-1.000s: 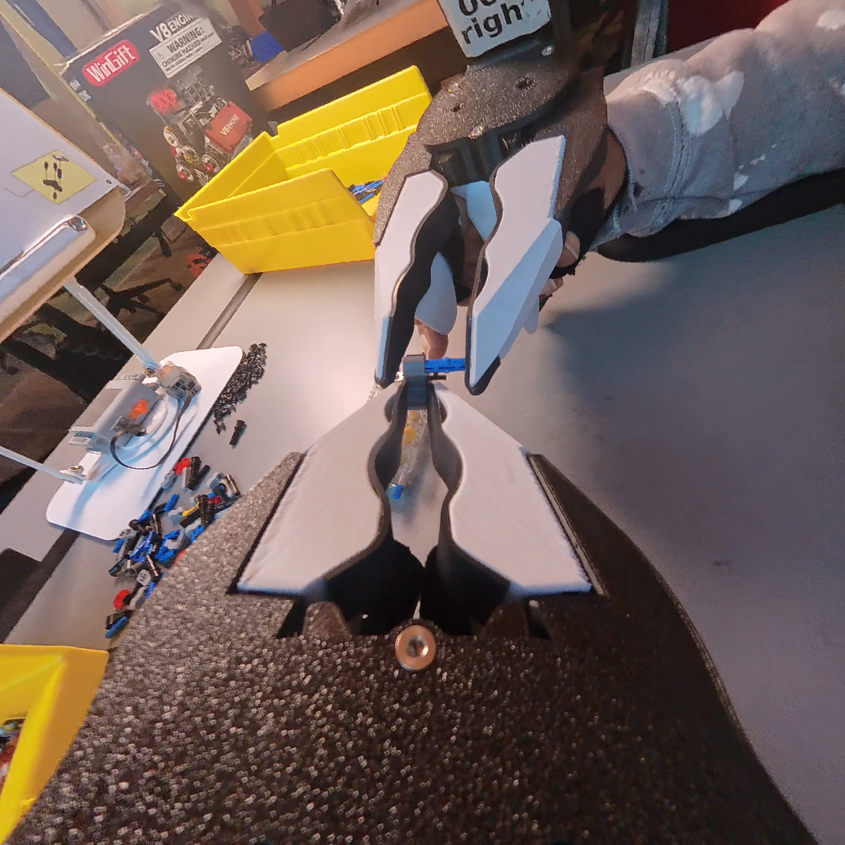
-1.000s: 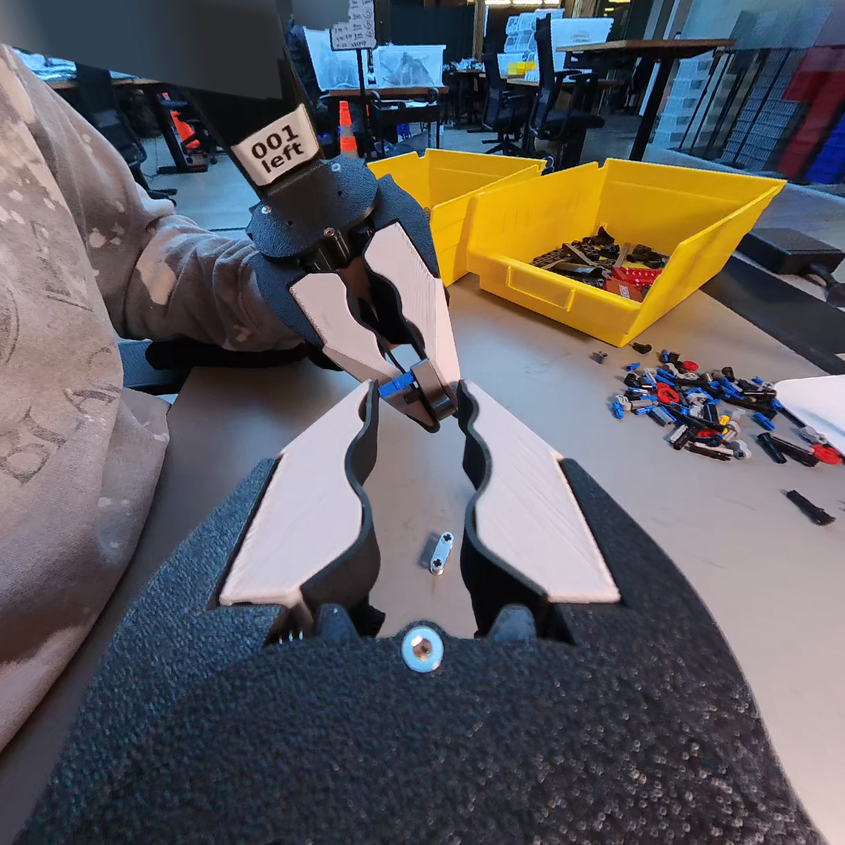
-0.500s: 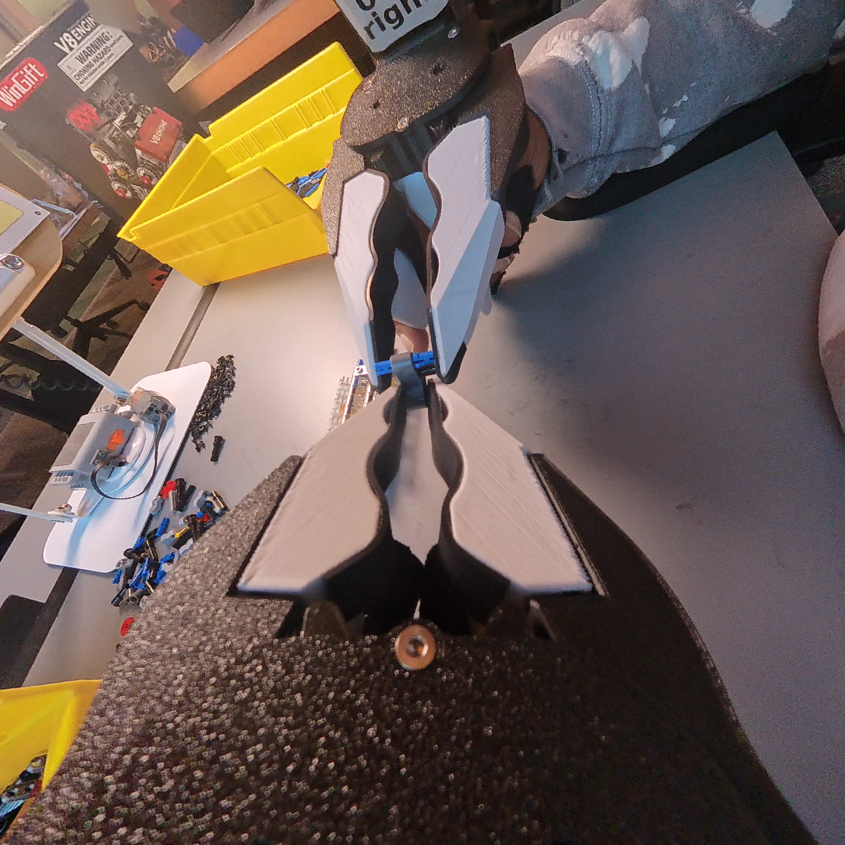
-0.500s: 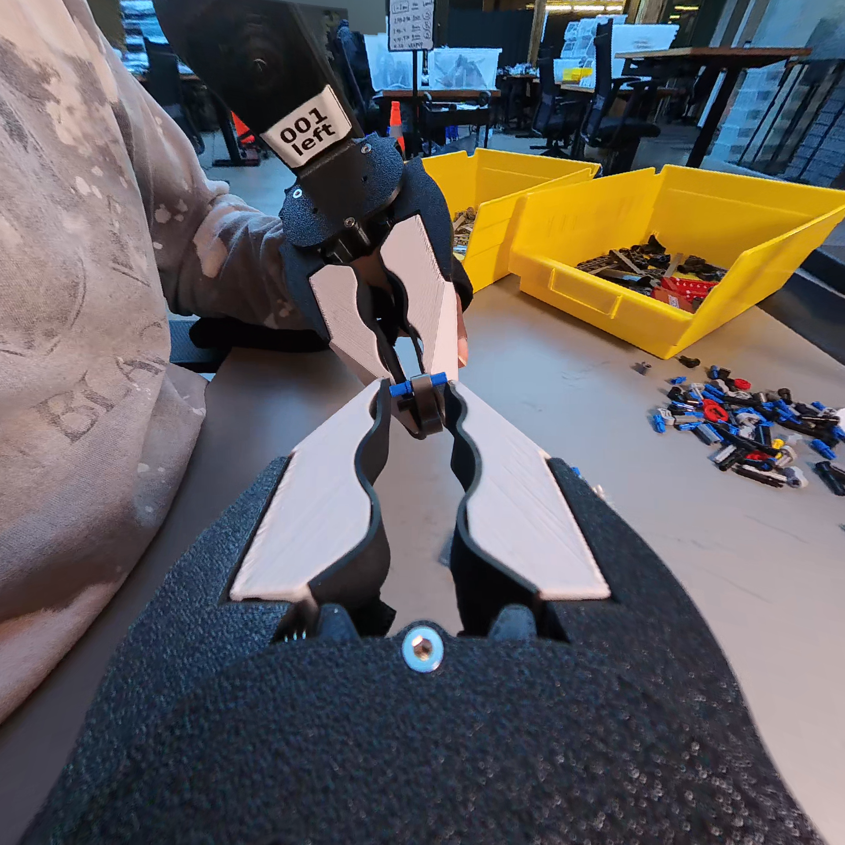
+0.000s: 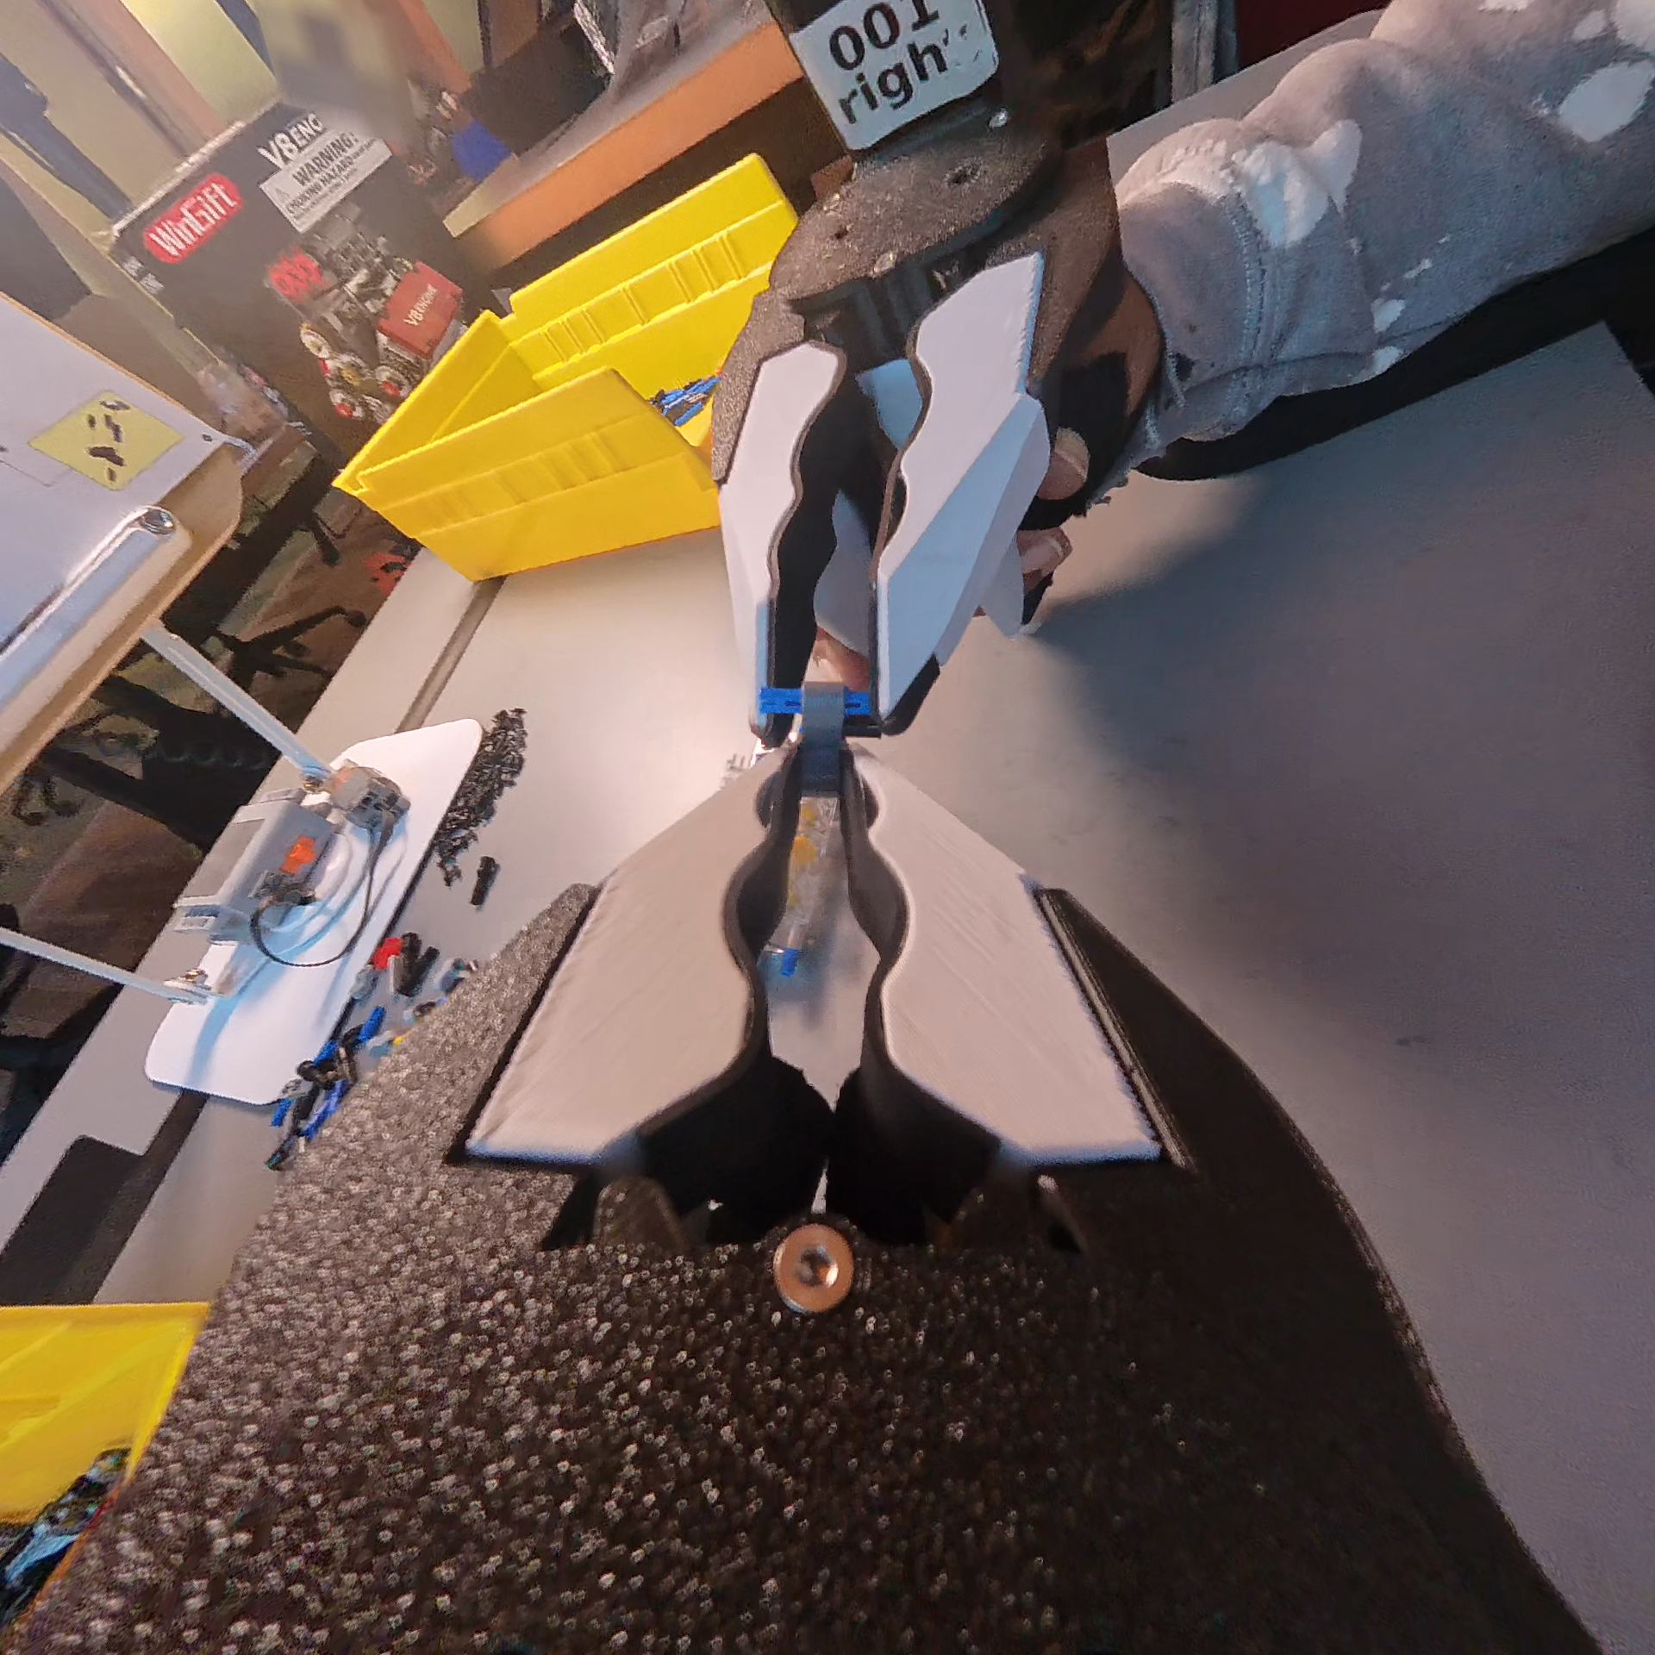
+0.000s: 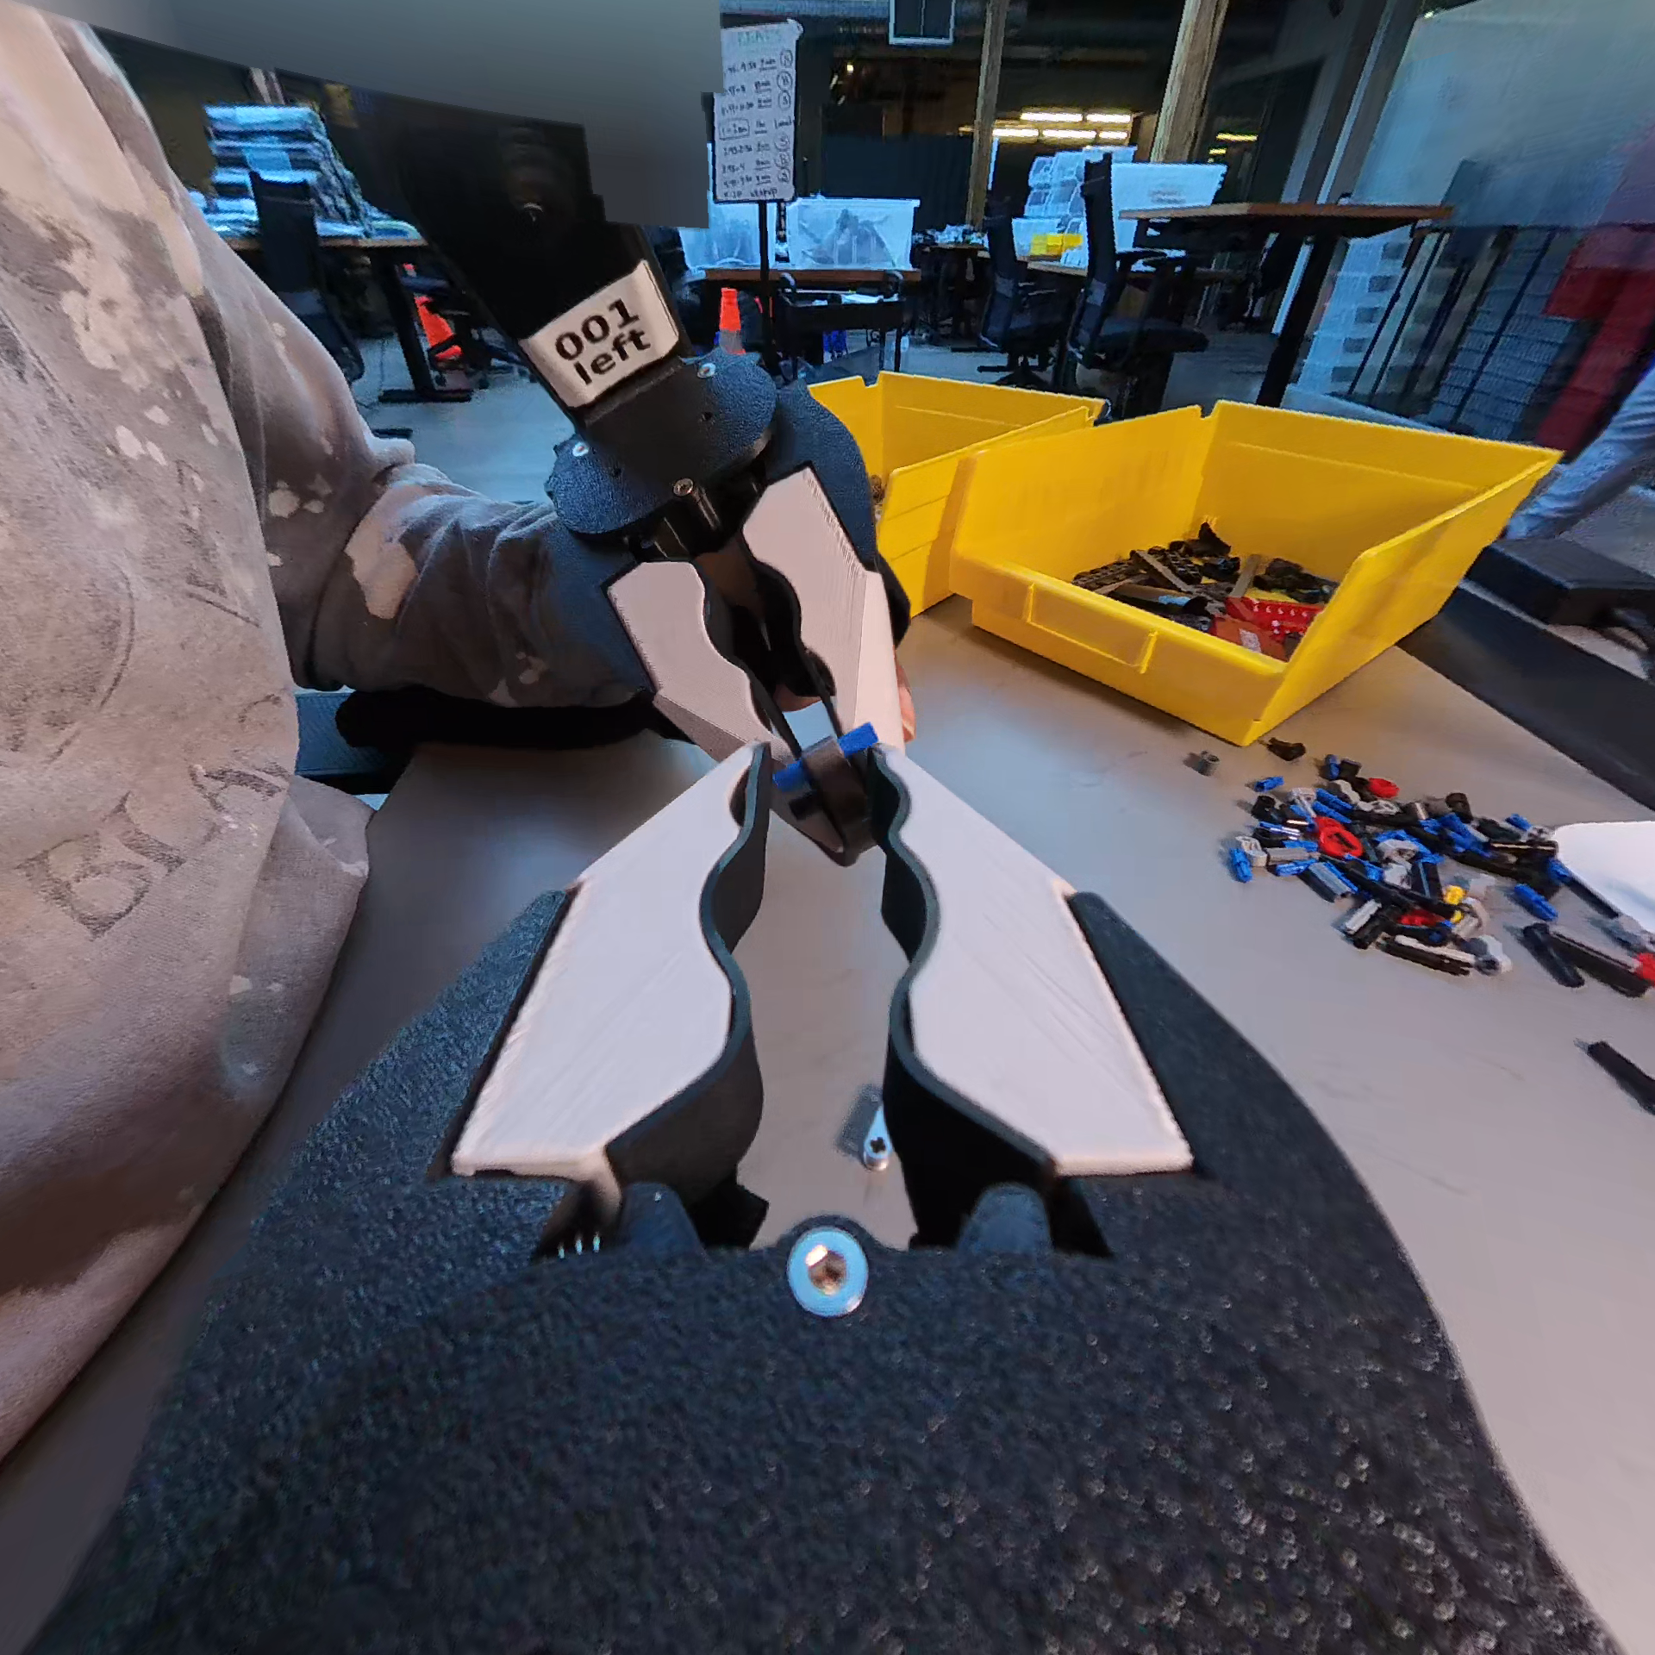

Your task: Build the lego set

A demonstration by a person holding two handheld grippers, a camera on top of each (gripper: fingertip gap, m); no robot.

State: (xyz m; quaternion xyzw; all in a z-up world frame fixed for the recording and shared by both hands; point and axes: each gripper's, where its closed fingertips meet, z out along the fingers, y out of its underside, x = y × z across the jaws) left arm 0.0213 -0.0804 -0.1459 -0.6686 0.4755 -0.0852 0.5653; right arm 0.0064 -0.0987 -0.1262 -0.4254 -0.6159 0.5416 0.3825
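My left gripper [image 5: 819, 775] is shut on a dark grey connector piece [image 5: 822, 730], held up above the grey table [image 5: 1254, 806]. A short blue pin [image 5: 777, 699] runs crosswise through the connector's top and sticks out on both sides. My right gripper [image 5: 824, 712] comes down from above, and its two fingertips press on the pin's two ends. In the right wrist view the connector [image 6: 828, 810] and the pin [image 6: 855, 740] sit between my right gripper's [image 6: 819, 770] tips. The left gripper reaches in there from the upper left.
Two yellow bins [image 6: 1119, 627] with dark and red parts stand at the table's back. A pile of small blue, black and red parts [image 6: 1397, 860] lies beside a white board [image 5: 269, 1030] carrying a grey motor unit [image 5: 295, 842]. A small grey plate [image 6: 869, 1137] lies under my right gripper. The grippers are tip to tip, or close to it. The small grey plate [image 6: 869, 1137] sits 9 centimeters or so from the ends of my left fingers.
The right gripper's fingers have closed in on the blue pin. The pin stuck out on one side of the connector and now shows on both sides. Both grippers tilted slightly.
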